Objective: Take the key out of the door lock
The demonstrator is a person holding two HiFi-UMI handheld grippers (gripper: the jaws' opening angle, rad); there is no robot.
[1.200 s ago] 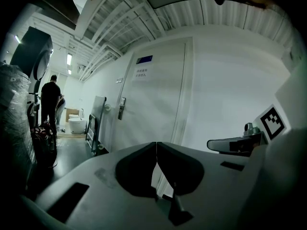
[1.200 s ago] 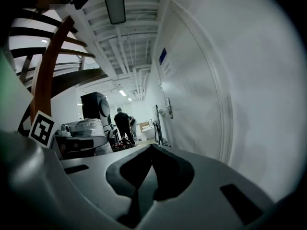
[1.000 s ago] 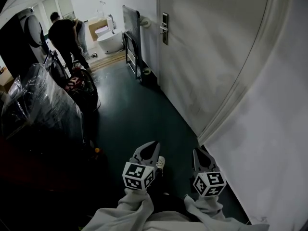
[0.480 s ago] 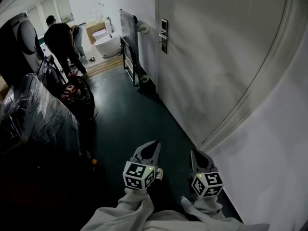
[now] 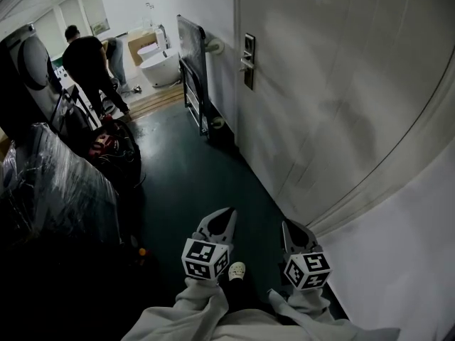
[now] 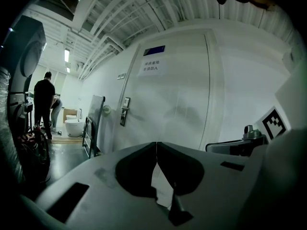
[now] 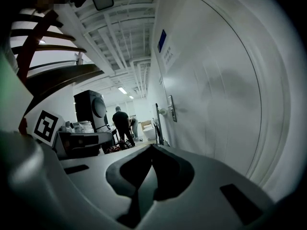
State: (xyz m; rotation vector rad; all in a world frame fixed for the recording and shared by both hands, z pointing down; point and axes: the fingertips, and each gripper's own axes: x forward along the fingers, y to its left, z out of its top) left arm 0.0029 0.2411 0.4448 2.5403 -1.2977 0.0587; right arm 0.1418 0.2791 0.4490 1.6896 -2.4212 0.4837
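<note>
A pale door (image 5: 313, 84) fills the right of the head view. Its dark lock plate with a metal handle (image 5: 248, 60) sits far ahead; I make out the same lock plate (image 6: 125, 111) in the left gripper view and the lock plate (image 7: 171, 108) in the right gripper view. The key is too small to make out. My left gripper (image 5: 226, 216) and right gripper (image 5: 291, 227) are held low near my body, well short of the lock. Both are shut with nothing between the jaws, as the left gripper (image 6: 156, 143) and the right gripper (image 7: 151, 146) show in their own views.
A metal rack (image 5: 193, 69) leans on the wall past the door. A person in dark clothes (image 5: 87, 62) bends at the far end near a white tub (image 5: 160, 64). Plastic-wrapped goods (image 5: 50, 183) and cables (image 5: 114, 144) line the left of the dark green floor (image 5: 192, 176).
The view has moved forward along the corridor and the door lock sits a little nearer. Both grippers stay low and shut in the same place relative to me.
</note>
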